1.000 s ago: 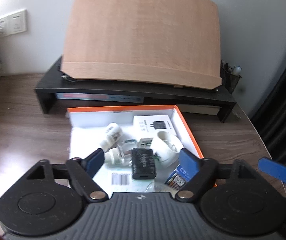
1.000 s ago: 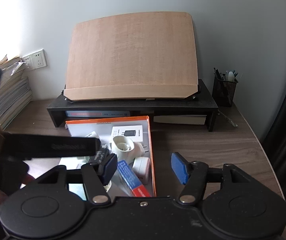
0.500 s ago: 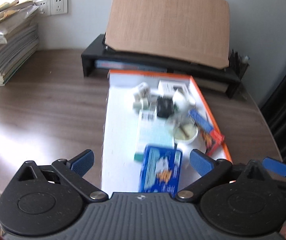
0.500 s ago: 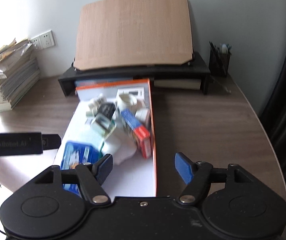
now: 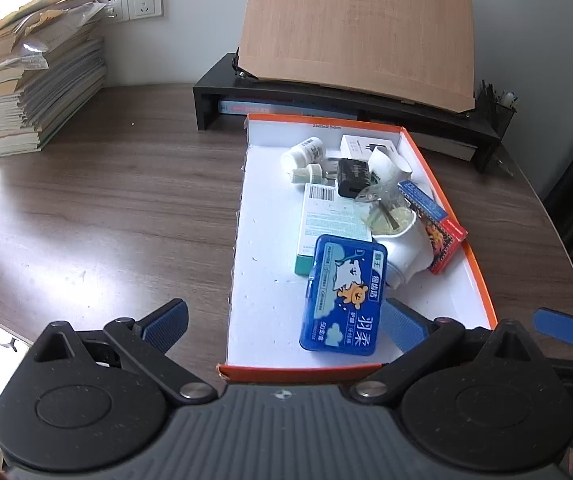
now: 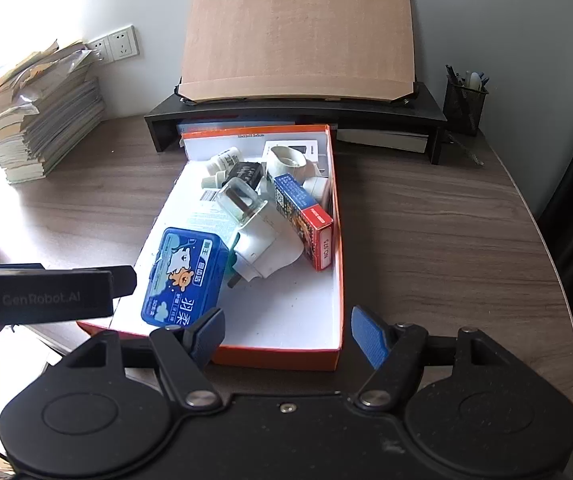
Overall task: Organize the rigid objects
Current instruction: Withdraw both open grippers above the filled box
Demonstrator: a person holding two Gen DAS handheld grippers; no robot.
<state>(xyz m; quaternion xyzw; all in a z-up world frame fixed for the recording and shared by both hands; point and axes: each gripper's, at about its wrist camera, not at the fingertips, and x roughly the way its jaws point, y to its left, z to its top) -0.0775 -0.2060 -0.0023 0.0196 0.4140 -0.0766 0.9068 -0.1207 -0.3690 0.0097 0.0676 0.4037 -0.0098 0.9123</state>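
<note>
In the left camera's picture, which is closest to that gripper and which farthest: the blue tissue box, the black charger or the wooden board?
1. Blue tissue box, at the tray's near end.
2. Black charger, deeper in the tray.
3. Wooden board, against the wall.

Orange-walled, white-floored box (image 5: 482,280); blue cartoon-bear tissue pack (image 5: 344,294); red-and-blue patterned carton (image 6: 306,220); dark wood-grain desk (image 5: 106,200).

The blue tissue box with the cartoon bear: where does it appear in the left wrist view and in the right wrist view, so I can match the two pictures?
Left wrist view: the blue tissue box lies low and centre-right, in the near end of the orange-rimmed tray.
Right wrist view: it lies left of centre, at the tray's near left side.
Shared landmark: the red and blue carton by the tray's right wall.
</note>
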